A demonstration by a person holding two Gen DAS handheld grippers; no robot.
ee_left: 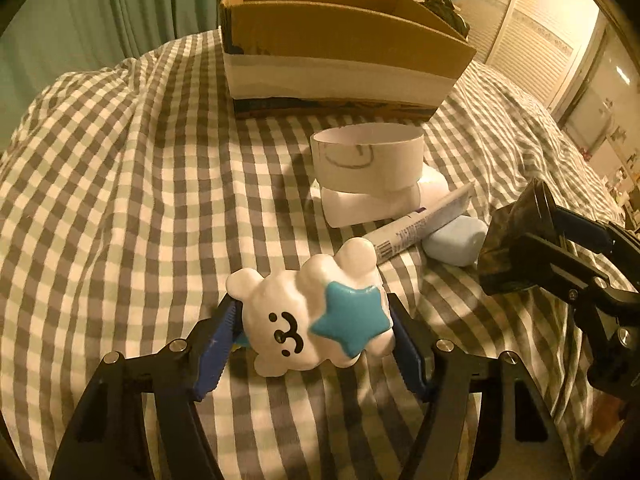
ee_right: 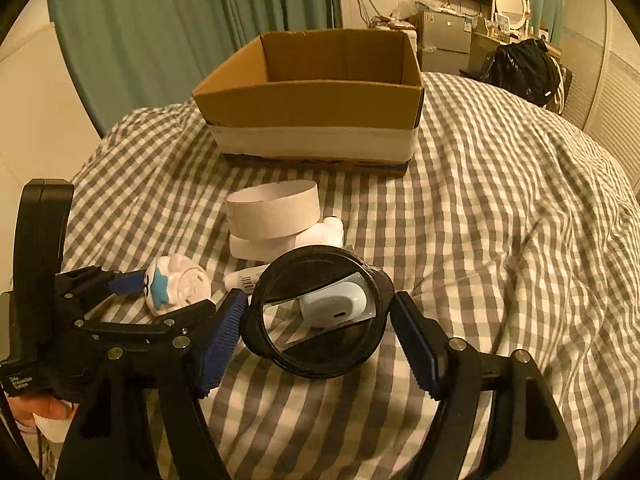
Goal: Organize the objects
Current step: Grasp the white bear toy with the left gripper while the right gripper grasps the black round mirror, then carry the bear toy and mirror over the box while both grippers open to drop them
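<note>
My left gripper (ee_left: 314, 330) is shut on a white bear toy with a teal star (ee_left: 316, 316), just above the checked bedcover; the toy also shows in the right wrist view (ee_right: 176, 286). My right gripper (ee_right: 318, 320) holds a dark round see-through container (ee_right: 320, 316) between its blue pads; it also shows in the left wrist view (ee_left: 508, 248). An open cardboard box (ee_right: 316, 104) stands further back on the bed. A white paper ring (ee_left: 368, 156) rests on a white block (ee_left: 360, 208).
A white tube (ee_left: 420, 224) and a pale blue oblong object (ee_left: 456, 242) lie between the two grippers. The checked bedcover (ee_right: 500, 220) is wrinkled. Green curtains hang behind; a black bag (ee_right: 524, 68) sits at the bed's far right.
</note>
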